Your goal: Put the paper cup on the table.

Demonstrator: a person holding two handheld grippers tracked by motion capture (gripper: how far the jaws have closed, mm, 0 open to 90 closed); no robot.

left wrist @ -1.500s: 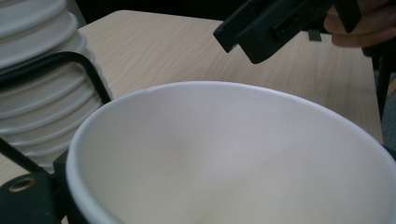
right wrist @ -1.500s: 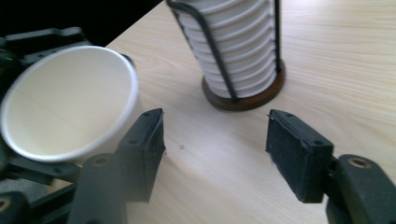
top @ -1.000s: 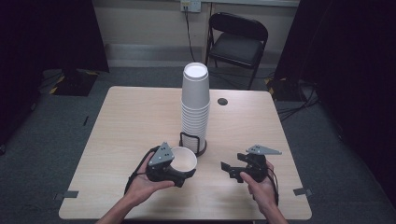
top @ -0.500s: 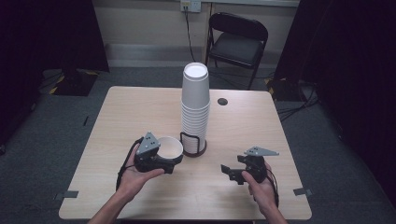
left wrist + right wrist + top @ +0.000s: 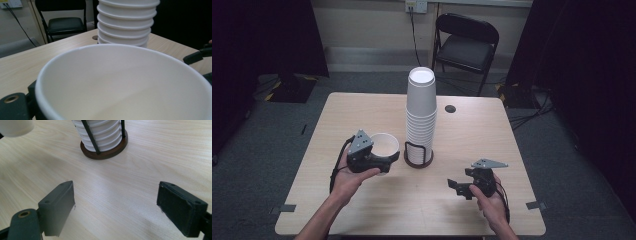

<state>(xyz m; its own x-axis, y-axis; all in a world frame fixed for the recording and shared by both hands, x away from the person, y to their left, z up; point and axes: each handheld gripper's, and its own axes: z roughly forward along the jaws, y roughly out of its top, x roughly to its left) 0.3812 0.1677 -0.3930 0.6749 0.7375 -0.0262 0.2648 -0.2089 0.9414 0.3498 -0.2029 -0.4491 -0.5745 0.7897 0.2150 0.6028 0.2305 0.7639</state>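
White paper cup [image 5: 384,145], mouth up, sits clamped in our left gripper [image 5: 382,161] above the pale wooden table [image 5: 337,120], just left of the tall stack of white cups [image 5: 421,112]. Our right gripper [image 5: 460,186], jaws apart and empty, rests farther off.

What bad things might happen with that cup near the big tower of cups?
The left gripper holds a single paper cup close beside the tall cup stack. A sideways bump might topple the stack out of its holder. The cup is thin paper, so squeezing harder might crumple it. The right gripper sits open nearby, too far to steady anything.
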